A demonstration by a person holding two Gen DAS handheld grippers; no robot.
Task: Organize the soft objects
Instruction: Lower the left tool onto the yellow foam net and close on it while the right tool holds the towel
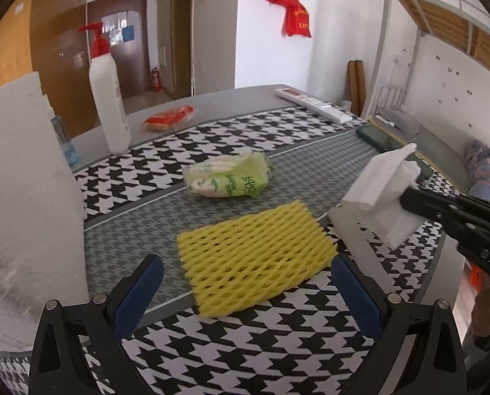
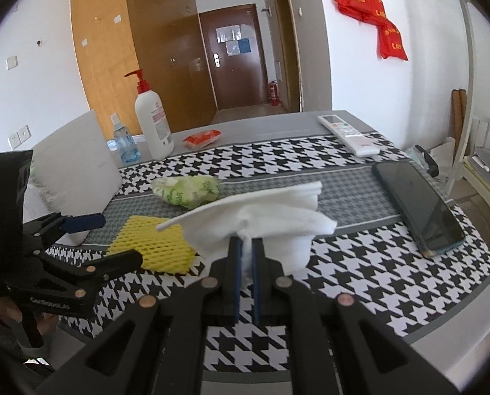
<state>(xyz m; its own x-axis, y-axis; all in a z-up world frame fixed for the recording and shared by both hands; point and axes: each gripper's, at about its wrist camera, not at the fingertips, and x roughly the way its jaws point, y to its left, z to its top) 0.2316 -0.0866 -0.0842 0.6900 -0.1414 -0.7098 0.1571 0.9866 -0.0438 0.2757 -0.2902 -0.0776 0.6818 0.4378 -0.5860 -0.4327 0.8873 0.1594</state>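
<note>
A white tissue point(image 2: 271, 217) hangs above the bench point(image 2: 360, 263), pinched in the clenched jaws of the right gripper point(image 2: 246, 247). At its 9 o'clock a yellow foam net point(image 1: 255, 256) lies flat, with a green packet point(image 1: 228, 177) beyond at 11. The left gripper point(image 1: 245, 273) hovers over the net, jaws released and empty. A phone point(image 2: 416, 204) lies at 3 o'clock.

White tissue point(image 2: 271, 217) lifted (crumpled) — yellow foam net point(image 1: 255, 256) and green pack point(image 1: 228, 179) lie flat.
</note>
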